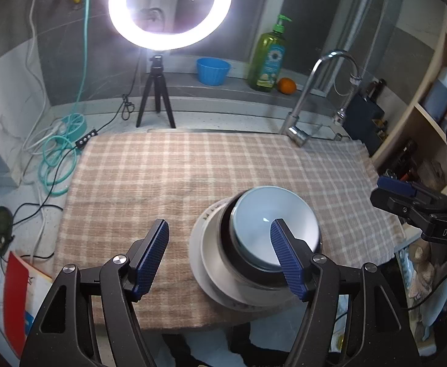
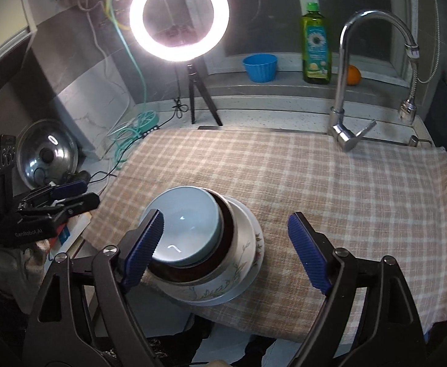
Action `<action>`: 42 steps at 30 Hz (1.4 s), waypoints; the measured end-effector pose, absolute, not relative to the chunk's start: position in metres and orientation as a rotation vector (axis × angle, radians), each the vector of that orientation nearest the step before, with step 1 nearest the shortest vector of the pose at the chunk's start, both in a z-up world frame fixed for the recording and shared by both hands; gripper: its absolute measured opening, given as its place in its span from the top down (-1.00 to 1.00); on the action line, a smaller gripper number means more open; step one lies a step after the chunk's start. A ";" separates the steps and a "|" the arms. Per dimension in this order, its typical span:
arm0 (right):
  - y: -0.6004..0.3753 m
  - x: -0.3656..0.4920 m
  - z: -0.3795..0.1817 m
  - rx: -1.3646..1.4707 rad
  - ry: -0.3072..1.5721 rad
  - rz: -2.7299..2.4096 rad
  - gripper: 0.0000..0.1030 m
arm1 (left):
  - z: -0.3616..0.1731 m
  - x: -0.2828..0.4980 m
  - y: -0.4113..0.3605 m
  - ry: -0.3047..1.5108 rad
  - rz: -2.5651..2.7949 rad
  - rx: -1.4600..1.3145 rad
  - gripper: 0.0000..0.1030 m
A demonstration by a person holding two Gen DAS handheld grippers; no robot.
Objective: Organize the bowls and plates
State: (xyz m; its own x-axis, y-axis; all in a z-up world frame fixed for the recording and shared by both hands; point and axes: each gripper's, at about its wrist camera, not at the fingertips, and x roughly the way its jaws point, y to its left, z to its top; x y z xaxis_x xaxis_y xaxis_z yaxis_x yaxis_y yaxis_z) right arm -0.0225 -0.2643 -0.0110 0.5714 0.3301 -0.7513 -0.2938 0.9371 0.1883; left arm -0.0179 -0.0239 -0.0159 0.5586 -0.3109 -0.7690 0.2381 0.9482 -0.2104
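Nested stack of dishes on the checked cloth (image 1: pixel 162 177) covering the table, seen from both wrists. A pale blue bowl (image 1: pixel 273 223) sits inside a dark-rimmed bowl (image 1: pixel 247 263), which rests in a floral bowl (image 2: pixel 223 278) on a white plate (image 1: pixel 199 263). In the left wrist view the stack lies lower right of centre, behind my left gripper (image 1: pixel 223 260)'s right finger; in the right wrist view it lies lower left of centre, behind my right gripper (image 2: pixel 232 250)'s left finger. Both grippers stand wide open and hold nothing. The stack lies between them, about equally near each, and appears finished; I judge both hands free to draw away.
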 end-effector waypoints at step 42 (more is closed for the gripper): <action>-0.278 -0.043 -0.006 -0.031 0.847 0.426 -0.82 | -0.004 -0.045 -0.062 0.891 -0.172 -0.045 -0.35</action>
